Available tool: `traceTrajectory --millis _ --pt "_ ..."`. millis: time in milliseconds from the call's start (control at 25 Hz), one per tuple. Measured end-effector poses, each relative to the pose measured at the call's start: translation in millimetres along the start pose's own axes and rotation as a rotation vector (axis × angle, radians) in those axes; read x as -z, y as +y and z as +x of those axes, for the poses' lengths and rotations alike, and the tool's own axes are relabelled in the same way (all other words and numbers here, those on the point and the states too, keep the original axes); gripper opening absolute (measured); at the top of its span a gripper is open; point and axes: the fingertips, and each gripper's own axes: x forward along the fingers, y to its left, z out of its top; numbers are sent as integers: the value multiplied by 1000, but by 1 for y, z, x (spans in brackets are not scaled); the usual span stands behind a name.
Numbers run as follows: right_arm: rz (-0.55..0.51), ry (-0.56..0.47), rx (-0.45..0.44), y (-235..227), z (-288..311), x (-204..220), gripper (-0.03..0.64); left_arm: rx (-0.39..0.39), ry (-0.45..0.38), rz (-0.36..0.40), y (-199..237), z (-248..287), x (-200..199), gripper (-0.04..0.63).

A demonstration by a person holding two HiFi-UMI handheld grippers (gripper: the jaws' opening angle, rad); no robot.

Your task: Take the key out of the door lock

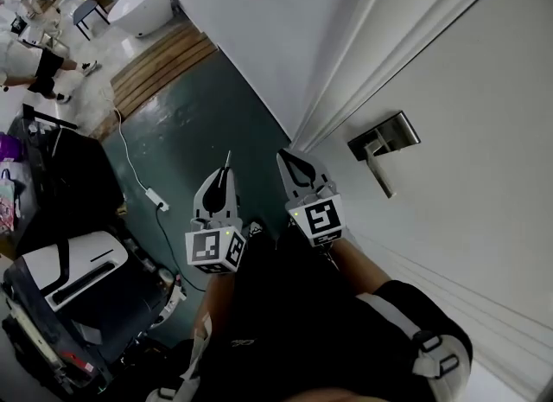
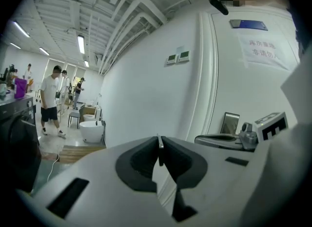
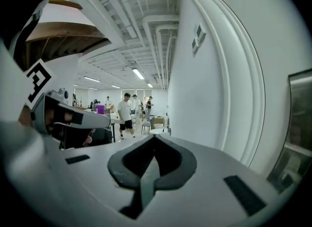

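The metal door handle on its lock plate is on the white door at the right. My left gripper is away from the door, over the dark floor. It is shut on the key, a thin metal strip sticking out past the jaw tips. In the left gripper view the key shows edge-on between the pressed pads. My right gripper is close to the door's frame edge, left of the handle. Its jaws are shut with nothing between them.
A white wall meets the door frame ahead. A black and white case and a cable with a power strip lie on the floor at the left. People stand far back in the room, near a white tub.
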Motion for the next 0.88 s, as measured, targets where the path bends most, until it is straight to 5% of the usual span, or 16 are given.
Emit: traceTrajectory --millis 480,880 --pt "-90 -204 74 -22 -22 -106 9 16 -210 89 -15 -14 -108 34" --pt "-135 -263 132 -26 -35 -130 9 18 -239 109 -17 -19 -126 34"
